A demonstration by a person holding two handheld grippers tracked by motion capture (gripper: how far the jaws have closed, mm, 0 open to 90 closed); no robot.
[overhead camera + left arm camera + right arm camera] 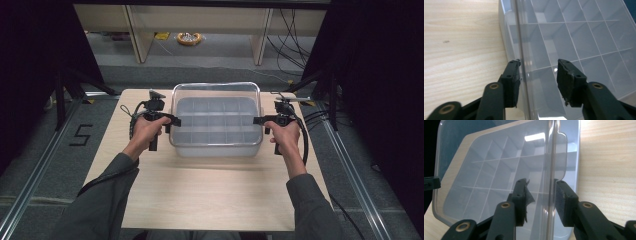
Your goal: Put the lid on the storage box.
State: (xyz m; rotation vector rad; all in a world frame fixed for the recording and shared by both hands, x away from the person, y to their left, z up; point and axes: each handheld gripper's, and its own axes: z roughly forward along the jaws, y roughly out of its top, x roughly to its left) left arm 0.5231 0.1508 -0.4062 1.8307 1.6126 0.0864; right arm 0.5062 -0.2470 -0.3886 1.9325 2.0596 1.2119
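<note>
Left tongs (172,120) and right tongs (257,120) gape, straddling the clear box's (216,145) rim (unclamped).

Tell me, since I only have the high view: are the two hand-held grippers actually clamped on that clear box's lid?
Observer: No. In the left gripper view, the left hand-held gripper is open, with one jaw on each side of the clear lid at its edge.
Operator: And the right one?
Observer: The right hand-held gripper is open too. The lid's edge runs between its jaws, nearer the jaw on the bare-table side.
Operator: Anything stored inside?
Observer: Up close, the compartments of the box that I can see hold nothing.
</note>
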